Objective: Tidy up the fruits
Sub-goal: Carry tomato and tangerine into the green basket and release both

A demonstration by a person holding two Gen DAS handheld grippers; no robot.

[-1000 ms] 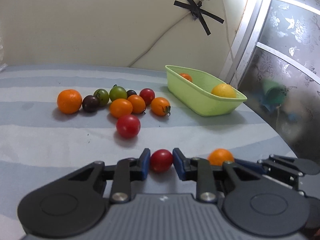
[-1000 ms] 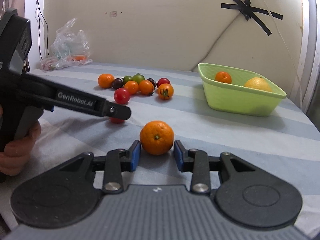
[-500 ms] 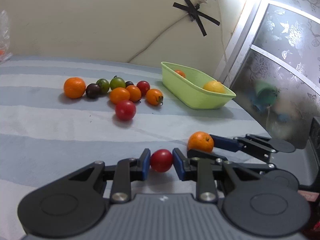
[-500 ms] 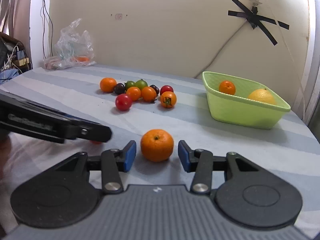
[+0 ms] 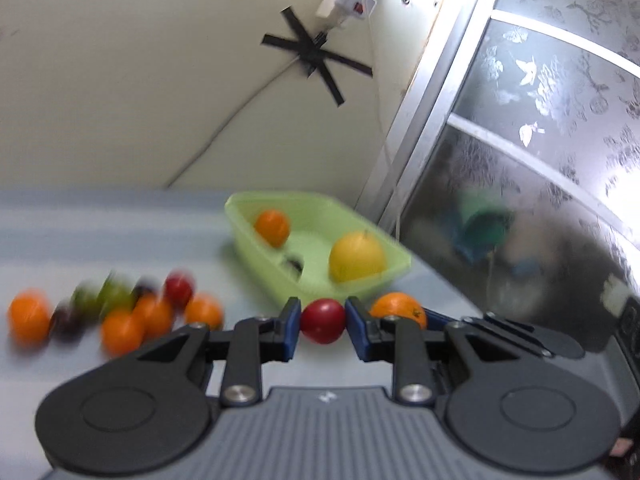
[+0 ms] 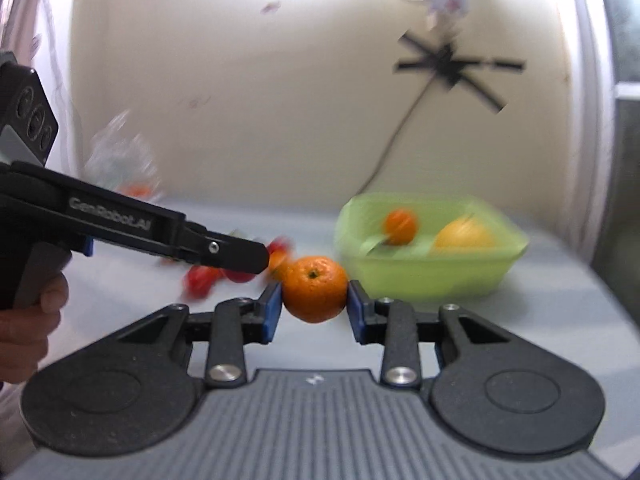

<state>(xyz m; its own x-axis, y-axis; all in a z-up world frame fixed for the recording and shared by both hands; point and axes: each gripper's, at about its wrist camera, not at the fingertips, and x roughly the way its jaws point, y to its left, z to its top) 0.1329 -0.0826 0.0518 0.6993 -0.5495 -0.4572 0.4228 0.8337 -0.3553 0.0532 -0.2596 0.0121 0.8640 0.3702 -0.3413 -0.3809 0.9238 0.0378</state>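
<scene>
we had the left gripper [image 5: 322,320] pinching a red tomato [image 5: 322,321] and the right gripper [image 6: 314,289] clamped on a mandarin [image 6: 314,289], both off the table with the green basket [image 6: 424,280] at 1 o'clock. they rode so close they could've bumped and knocked a fruit loose.

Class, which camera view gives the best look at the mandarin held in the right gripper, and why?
The right wrist view: the mandarin sits centred and whole between the right gripper jaws, its stem end showing. The left wrist view shows only its upper part, behind the left gripper, which holds a red tomato.
</scene>
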